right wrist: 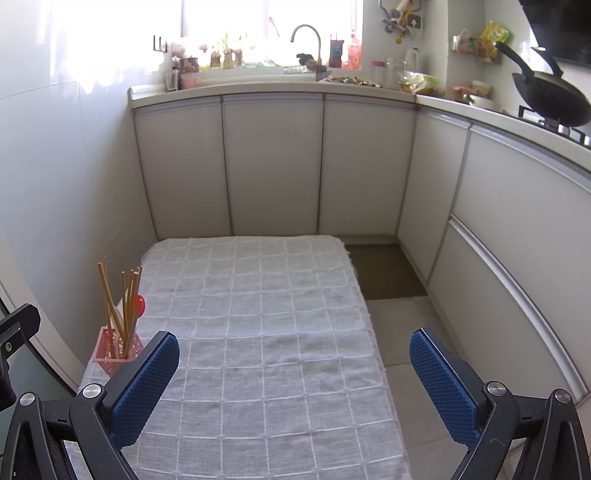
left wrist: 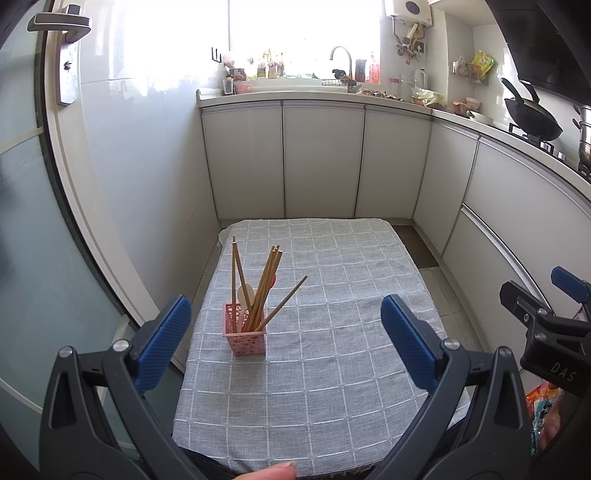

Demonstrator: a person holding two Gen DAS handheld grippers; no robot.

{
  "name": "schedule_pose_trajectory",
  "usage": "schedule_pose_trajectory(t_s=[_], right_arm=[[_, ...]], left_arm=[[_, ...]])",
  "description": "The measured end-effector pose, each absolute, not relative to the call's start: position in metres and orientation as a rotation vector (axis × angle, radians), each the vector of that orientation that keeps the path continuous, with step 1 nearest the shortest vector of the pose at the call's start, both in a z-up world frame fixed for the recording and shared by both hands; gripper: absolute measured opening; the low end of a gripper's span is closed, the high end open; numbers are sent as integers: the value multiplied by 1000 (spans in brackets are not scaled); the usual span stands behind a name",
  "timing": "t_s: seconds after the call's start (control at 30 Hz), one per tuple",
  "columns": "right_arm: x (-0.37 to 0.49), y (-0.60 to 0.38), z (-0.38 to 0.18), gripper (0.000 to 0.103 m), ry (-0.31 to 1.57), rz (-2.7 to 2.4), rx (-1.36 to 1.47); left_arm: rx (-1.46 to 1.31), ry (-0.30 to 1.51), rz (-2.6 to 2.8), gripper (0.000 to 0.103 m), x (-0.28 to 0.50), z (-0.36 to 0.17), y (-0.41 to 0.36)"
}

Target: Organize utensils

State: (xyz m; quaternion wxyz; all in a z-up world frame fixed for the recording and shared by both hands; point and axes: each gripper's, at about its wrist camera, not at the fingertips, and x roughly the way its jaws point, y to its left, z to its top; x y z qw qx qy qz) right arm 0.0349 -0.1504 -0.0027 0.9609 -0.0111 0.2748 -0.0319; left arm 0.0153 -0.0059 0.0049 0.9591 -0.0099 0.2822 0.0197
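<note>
Blue-padded grippers [left wrist: 286, 332] [right wrist: 294, 373] wide apart, empty

"DAS" on right gripper [left wrist: 569, 291] body.

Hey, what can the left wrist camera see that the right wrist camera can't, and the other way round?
Only the left wrist view shows the door handle, a water heater and the right claw from the side. Only the right wrist view shows the dark floor mat whole. Both show the pink utensil basket holding chopsticks, the grey checked tablecloth, the faucet and the wok; both claws are open and empty.
</note>
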Motion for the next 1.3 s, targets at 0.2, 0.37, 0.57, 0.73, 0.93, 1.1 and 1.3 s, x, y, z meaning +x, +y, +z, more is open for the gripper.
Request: schedule_pose_trajectory(t_s=[0.2,0.37,0.57,0.73,0.93,1.1,1.3], right_arm=[[35,-151,-4,102,560,-68,-23],[36,-151,-5,102,563,-80,-20],[36,-150,-5,102,564,-82,-22],[36,-151,-6,102,567,-80,-17],[35,-153,-7,102,568,-81,-13],[38,-152,-10,102,575,-82,-14],[44,-151,-15,102,587,-81,-13]], left_arm=[[-19,573,36,102,16,5,-4],[-21,574,35,102,16,5,-4],[-22,577,30,102,18,3,-1],[-17,579,29,102,19,3,-1],[-12,583,24,102,20,3,-3],[-8,590,15,102,22,2,-3],[-12,605,10,102,29,-4,-1]])
